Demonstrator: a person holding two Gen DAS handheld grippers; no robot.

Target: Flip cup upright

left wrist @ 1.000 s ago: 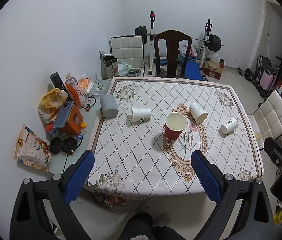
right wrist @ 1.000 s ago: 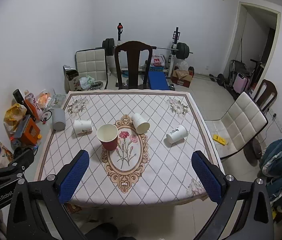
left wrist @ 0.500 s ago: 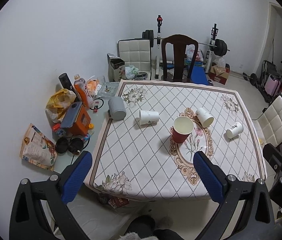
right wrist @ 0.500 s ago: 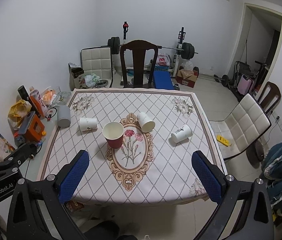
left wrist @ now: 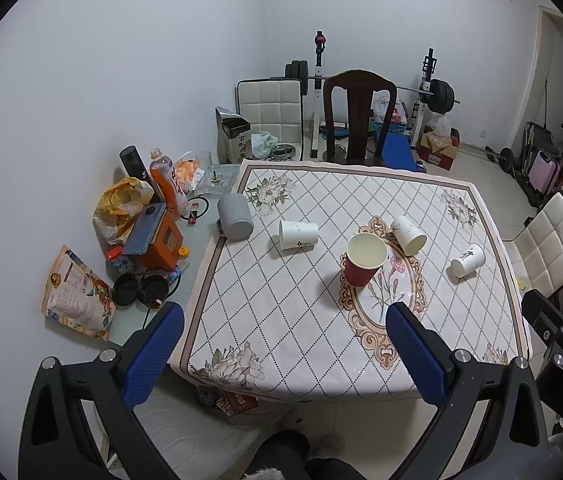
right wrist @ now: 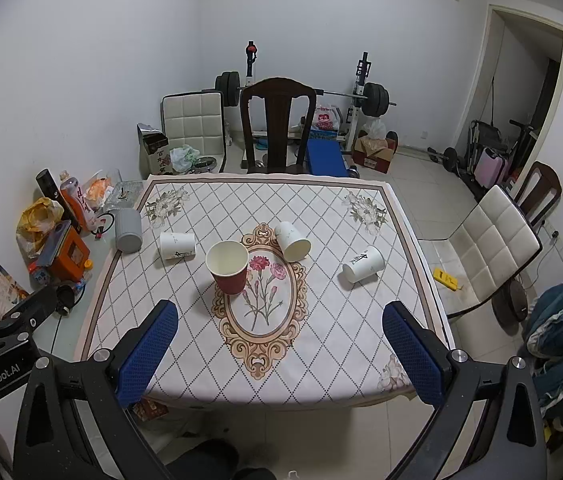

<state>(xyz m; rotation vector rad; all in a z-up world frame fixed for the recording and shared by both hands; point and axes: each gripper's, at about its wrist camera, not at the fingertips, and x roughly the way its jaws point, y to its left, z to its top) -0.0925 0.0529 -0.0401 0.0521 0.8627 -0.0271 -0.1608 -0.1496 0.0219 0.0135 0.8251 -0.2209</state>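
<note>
A red paper cup stands upright near the table's middle; it also shows in the right wrist view. Three white paper cups lie on their sides: one at the left, one behind the red cup, one at the right. My left gripper is open and empty, held high before the table's near edge. My right gripper is also open and empty, at the same height, far from every cup.
The table has a diamond-pattern cloth. A grey cylinder lies at its left edge. A side shelf at the left holds bottles, bags and an orange box. Chairs stand behind and to the right.
Both grippers have pulled back and risen from the table; the table and cups look smaller and farther. No cup has moved. Both grippers stay open.
</note>
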